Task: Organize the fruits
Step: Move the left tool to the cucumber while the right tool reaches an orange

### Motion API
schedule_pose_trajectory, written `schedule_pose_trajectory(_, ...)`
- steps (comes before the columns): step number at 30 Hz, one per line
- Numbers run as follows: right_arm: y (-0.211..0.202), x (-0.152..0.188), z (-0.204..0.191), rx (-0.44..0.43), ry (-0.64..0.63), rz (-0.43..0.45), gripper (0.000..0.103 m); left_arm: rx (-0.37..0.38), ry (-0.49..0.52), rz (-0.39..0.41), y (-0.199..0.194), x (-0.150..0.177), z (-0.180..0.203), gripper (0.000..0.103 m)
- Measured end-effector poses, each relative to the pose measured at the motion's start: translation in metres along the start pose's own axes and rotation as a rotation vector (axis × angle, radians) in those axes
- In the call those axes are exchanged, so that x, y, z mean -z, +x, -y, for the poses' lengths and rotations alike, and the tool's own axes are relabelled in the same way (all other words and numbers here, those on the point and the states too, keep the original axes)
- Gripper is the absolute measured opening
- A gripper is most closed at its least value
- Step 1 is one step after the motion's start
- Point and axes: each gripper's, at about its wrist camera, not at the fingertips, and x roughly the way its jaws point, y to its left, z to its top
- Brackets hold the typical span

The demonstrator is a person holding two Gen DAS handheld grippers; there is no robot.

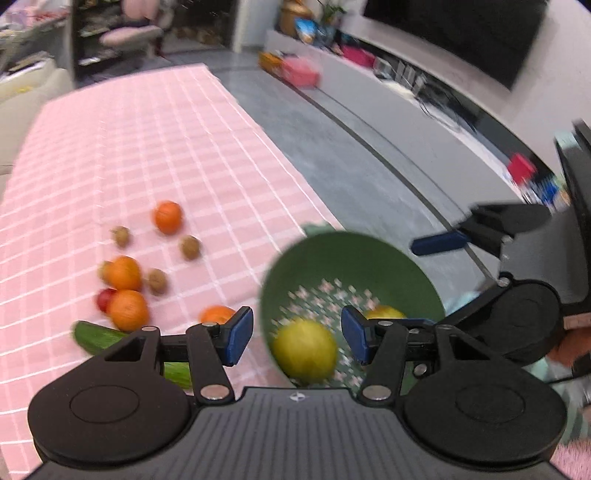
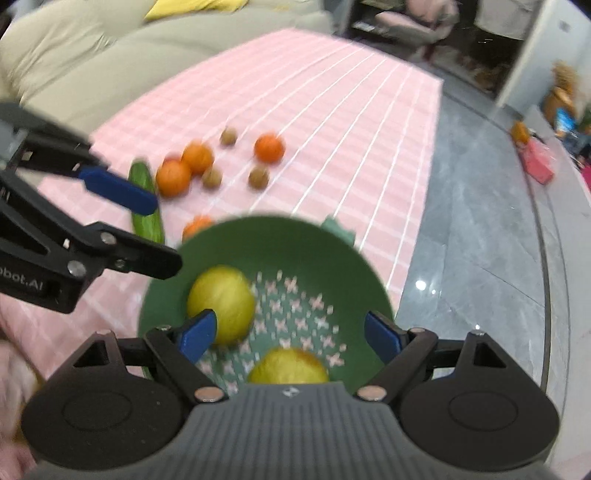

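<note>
A green colander (image 1: 354, 266) (image 2: 288, 243) sits on the pink checked tablecloth (image 1: 129, 147) near its right edge. It holds two yellow fruits (image 1: 306, 350) (image 2: 221, 302). Several oranges (image 1: 125, 273) (image 2: 269, 147), small brown fruits (image 1: 190, 246) (image 2: 258, 177), a red fruit (image 1: 104, 298) and a cucumber (image 1: 99, 338) (image 2: 146, 206) lie left of it. My left gripper (image 1: 297, 338) is open and empty above the colander's left rim. My right gripper (image 2: 290, 338) is open and empty above the colander; it also shows in the left wrist view (image 1: 443, 242).
A grey floor (image 1: 332, 147) runs past the cloth's right edge. A beige sofa (image 2: 92, 55) lies beyond the cloth. A low white shelf with boxes and a dark screen (image 1: 461, 29) stand at the far right.
</note>
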Motion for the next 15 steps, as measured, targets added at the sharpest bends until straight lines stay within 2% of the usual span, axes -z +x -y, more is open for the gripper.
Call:
schedule_pose_trajectory(7,-0.005,-0.022,-0.005,-0.039,0.234,0.098,0.084,-0.068,-0.13,0.105,-0.033,-0.002,-0.035,0.065)
schedule_pose_trajectory(15,0.014,-0.032,-0.031,-0.093,0.33,0.132,0.084,-0.159,-0.303,0.165,-0.044,0.002,-0.079,0.065)
